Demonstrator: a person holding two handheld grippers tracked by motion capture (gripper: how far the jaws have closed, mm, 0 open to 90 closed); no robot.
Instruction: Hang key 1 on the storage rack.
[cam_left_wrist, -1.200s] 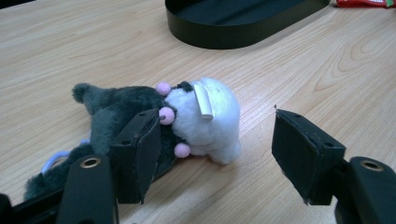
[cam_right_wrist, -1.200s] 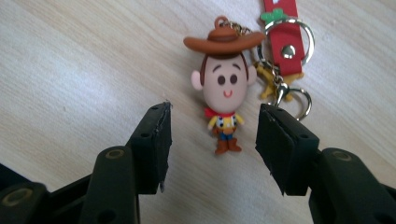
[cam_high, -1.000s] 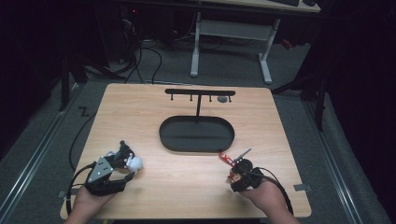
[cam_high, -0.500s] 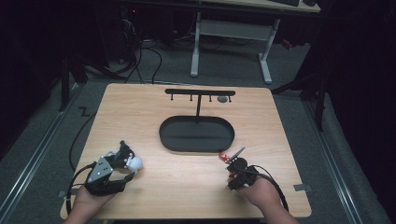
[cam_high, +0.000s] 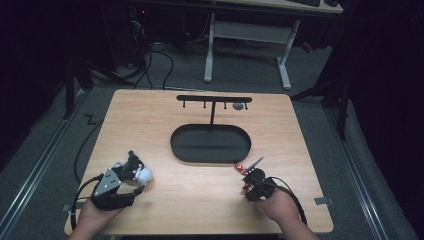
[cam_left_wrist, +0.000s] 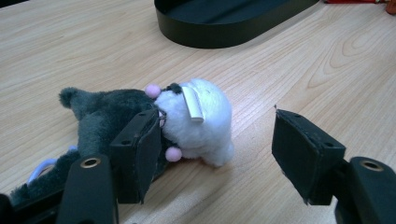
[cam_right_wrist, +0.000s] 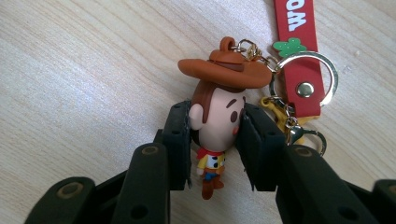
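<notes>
The cowboy keychain figure (cam_right_wrist: 215, 126) has a brown hat, brown hair, a peach face, a yellow shirt and a red neckerchief; a red strap (cam_right_wrist: 297, 51) and a silver ring (cam_right_wrist: 306, 83) hang from its hat. It lies on the wooden table (cam_high: 200, 195) near the black oval tray (cam_high: 210, 143). The right gripper (cam_right_wrist: 215, 142) has just been closing, its pads now against the figure's head. The left gripper (cam_left_wrist: 217, 154) stands wide open around one grey-and-white plush toy (cam_left_wrist: 187, 121). One keychain, one plush, one tray.

A black oval tray (cam_high: 210, 143) lies mid-table (cam_high: 300, 130), a black hook rack (cam_high: 214, 99) standing apparently at its far rim.
</notes>
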